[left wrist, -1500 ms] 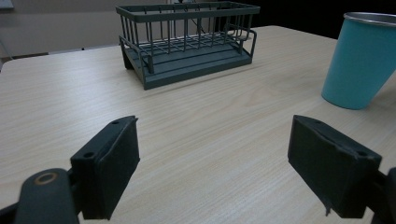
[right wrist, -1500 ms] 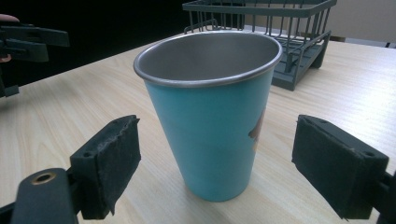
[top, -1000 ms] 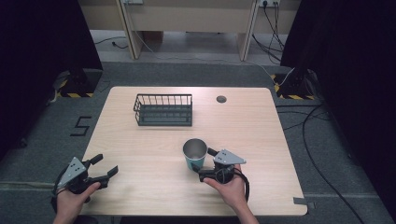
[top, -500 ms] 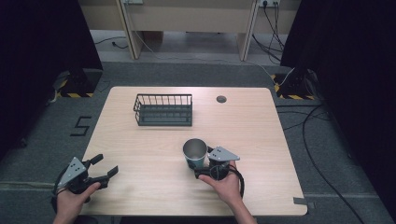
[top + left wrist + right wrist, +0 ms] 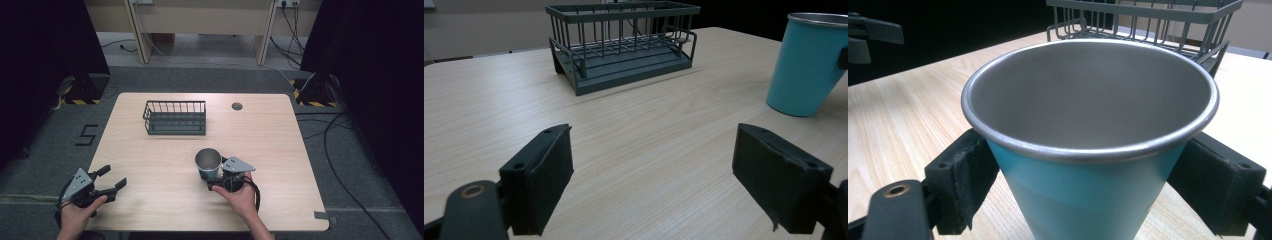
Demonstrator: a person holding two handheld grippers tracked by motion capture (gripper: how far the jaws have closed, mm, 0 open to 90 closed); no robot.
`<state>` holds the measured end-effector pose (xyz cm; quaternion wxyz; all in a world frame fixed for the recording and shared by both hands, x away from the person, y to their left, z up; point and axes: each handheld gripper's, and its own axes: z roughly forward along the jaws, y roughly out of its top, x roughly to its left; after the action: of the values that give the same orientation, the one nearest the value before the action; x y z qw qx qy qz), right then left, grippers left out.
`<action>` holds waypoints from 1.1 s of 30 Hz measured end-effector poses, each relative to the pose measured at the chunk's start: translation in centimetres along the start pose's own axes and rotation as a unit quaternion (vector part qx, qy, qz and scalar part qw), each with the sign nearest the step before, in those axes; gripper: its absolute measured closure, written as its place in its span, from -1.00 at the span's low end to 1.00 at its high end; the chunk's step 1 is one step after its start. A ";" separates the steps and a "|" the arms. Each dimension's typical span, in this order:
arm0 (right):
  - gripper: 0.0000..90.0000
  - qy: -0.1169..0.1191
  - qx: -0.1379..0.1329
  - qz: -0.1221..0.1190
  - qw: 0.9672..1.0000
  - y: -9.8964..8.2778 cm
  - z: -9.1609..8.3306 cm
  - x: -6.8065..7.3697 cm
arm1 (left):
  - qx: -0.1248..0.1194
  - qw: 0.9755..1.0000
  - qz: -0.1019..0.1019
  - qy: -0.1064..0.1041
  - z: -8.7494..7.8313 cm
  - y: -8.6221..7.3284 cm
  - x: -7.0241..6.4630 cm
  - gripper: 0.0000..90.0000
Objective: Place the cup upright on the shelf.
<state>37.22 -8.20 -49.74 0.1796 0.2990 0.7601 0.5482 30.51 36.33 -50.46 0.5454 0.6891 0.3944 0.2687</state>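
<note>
two grippers, one teal cup on a pale wood surface

two hand-held grippers sit near the front edge of the surface (image 5: 280,130). the right gripper (image 5: 218,176) has its fingers (image 5: 965,177) set on either side of a teal cup (image 5: 208,164) with a bare metal inside, which stands upright a little right of centre toward the person's side. in the right gripper view the black pads lie against the cup's wall just under its rolled rim, one on each flank, clasping it. whether the cup's base rests on the wood cannot be told from that view; the high view puts it down on or very close to the boards.

the left gripper (image 5: 111,181) is held at the front left corner, well apart from the cup, its fingers (image 5: 541,180) spread wide with nothing between them. the left gripper view looks across bare wood to the cup at far right.

behind, toward the far side and left of centre, stands a dark wire basket (image 5: 175,118). a small round dark disc (image 5: 237,106) lies near the far edge, to the basket's right.
</note>
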 end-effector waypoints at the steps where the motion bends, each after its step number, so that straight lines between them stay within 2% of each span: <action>1: -0.64 0.001 -0.001 0.001 1.000 0.0 0.0 0.0 | 0.000 1.000 0.000 0.000 0.0 0.0 0.0 -0.65; 13: -0.64 0.006 -0.018 0.009 1.000 0.4 0.0 -0.1 | -0.001 1.000 0.000 -0.001 0.0 0.0 0.0 -0.65; 33: -0.64 -0.004 -0.049 0.007 0.999 2.1 -0.3 -0.6 | -0.001 1.000 0.000 -0.001 0.0 0.0 0.0 -0.65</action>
<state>38.04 -8.41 -47.69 0.1932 0.2979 0.7294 0.5847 30.48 36.36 -50.44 0.5461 0.6891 0.3934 0.2686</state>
